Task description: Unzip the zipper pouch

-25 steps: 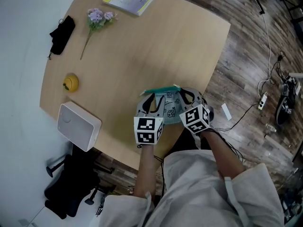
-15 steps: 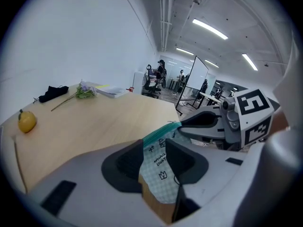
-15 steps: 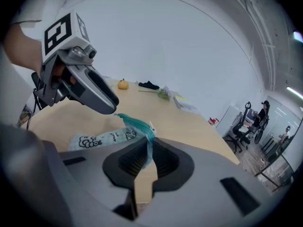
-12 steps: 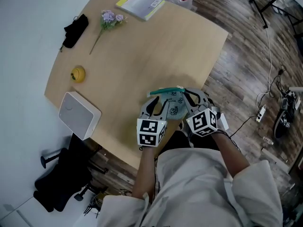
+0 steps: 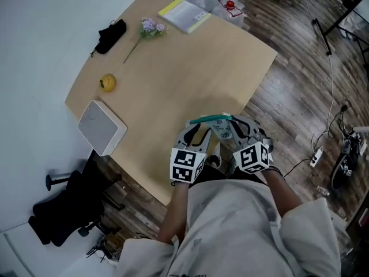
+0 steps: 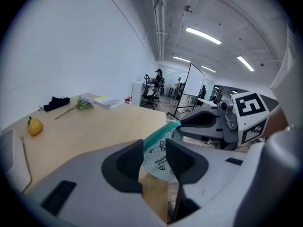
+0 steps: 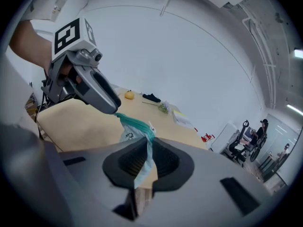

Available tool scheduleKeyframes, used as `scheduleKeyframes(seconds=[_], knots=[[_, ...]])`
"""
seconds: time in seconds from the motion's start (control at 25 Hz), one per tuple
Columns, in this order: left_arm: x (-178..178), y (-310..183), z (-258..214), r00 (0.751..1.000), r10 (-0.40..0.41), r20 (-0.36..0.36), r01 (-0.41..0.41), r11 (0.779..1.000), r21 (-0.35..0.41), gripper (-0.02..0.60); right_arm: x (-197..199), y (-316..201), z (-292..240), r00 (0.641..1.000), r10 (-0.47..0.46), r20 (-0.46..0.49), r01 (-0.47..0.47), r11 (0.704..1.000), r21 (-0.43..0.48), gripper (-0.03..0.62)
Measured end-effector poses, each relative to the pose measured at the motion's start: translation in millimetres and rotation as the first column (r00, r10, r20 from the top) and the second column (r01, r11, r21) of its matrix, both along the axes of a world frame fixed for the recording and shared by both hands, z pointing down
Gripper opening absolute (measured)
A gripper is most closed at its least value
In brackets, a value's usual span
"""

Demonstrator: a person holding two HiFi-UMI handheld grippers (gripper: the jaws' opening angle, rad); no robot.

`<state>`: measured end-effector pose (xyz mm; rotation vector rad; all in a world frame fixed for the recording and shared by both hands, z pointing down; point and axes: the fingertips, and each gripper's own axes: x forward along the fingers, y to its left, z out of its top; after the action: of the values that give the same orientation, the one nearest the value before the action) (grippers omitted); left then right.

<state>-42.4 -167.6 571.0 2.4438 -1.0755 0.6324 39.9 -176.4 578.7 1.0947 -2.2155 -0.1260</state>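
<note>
A pale printed zipper pouch with a teal zipper hangs stretched between my two grippers over the near edge of the wooden table. My left gripper is shut on the pouch's left end; in the left gripper view the pouch sits between that gripper's jaws. My right gripper is shut on the right end, the fabric pinched thin between its jaws. Each gripper shows in the other's view: the right, the left.
A white box sits at the table's left edge, with a yellow fruit beyond it. At the far side lie a black item, a flower sprig and a book. A black chair stands on the floor at the left.
The head view has swung, so the table sits differently in frame. Both grippers keep their hold on the pouch near the table's near edge.
</note>
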Motion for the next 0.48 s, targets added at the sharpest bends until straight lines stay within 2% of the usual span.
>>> scheduleKeyframes(seconds=[0.12,0.24,0.32,0.48], knots=[[5.8,6.4,-21.2,1.000,-0.006,-0.025,0.007,0.999,0.045,0.152,-0.4,9.4,-6.0,0.996,-0.068,-0.055,0.071,0.997,0.038,0.041],[15.4,13.3,-39.2,0.997,0.009,-0.079,-0.005,0.998,0.056,0.152,-0.4,15.6,-13.4,0.984,-0.145,-0.108,0.153,0.985,0.073,0.041],[20.1,20.3,-45.5,0.995,0.049,-0.089,-0.044,0.997,0.056,0.152,-1.8,19.7,-19.4,0.972,-0.191,-0.137,0.205,0.974,0.094,0.041],[26.2,34.7,-48.5,0.983,0.172,-0.062,-0.169,0.985,0.046,0.152,-11.2,27.1,-34.6,0.941,-0.280,-0.192,0.308,0.941,0.138,0.041]])
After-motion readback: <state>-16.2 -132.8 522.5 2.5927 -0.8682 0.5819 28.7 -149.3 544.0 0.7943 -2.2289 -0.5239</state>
